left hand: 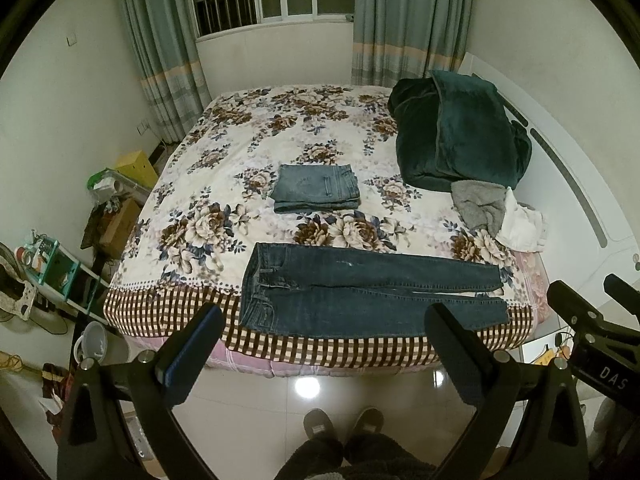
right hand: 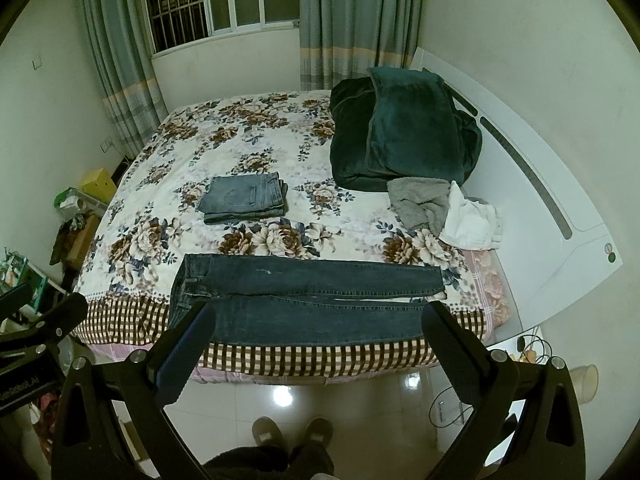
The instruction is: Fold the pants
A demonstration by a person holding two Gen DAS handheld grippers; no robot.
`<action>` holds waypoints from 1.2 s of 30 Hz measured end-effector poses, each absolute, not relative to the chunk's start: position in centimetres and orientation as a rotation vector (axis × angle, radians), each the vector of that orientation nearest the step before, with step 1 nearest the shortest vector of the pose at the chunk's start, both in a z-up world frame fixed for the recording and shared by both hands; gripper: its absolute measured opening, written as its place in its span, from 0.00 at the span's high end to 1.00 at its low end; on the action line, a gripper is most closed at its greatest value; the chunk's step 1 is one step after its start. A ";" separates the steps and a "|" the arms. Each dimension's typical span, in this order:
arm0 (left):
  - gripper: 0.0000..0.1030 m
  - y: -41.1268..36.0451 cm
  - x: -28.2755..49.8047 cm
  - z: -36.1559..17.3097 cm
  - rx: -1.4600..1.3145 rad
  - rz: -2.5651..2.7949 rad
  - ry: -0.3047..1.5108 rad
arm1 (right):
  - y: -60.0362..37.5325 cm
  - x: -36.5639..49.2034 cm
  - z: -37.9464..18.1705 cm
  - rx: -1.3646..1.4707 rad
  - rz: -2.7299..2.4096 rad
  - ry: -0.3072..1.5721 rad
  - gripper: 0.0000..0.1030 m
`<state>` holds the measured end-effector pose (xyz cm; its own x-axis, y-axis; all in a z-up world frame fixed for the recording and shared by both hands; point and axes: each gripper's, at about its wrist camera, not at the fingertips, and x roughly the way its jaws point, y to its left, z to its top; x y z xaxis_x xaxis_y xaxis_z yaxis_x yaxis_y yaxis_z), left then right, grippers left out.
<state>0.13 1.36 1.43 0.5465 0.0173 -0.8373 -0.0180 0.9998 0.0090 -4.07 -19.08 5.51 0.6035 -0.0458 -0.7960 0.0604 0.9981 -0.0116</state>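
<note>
Both grippers' bases are cut off; dark jeans (left hand: 360,292) overhang the bed (left hand: 280,128).

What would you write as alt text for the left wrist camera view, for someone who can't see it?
Dark blue jeans lie flat and unfolded along the near edge of a floral bed, waistband left, with the open left gripper above them. Behind lie folded lighter jeans, and a green blanket far right.
</note>
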 end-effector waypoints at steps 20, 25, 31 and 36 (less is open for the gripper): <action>0.00 1.7 1.6 3.9 -0.005 0.024 0.994 | -19.4 -3.2 7.1 0.018 -0.045 0.937 0.00; 0.00 1.3 2.1 3.0 -0.018 0.052 0.982 | -19.4 -2.4 5.8 0.022 -0.039 0.946 0.00; 0.00 0.9 6.3 -0.7 -0.040 0.175 0.948 | -22.7 1.9 1.9 0.064 -0.071 0.963 0.00; 0.00 -0.9 10.8 -6.0 -0.016 0.233 0.997 | -26.1 7.2 -3.5 0.081 -0.131 1.002 0.00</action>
<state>10.85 -0.90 -5.98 0.5204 0.1875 -0.8331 -0.2020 0.9749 0.0933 7.20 -26.06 -3.50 0.5314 -0.0721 -0.8441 0.1467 0.9892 0.0078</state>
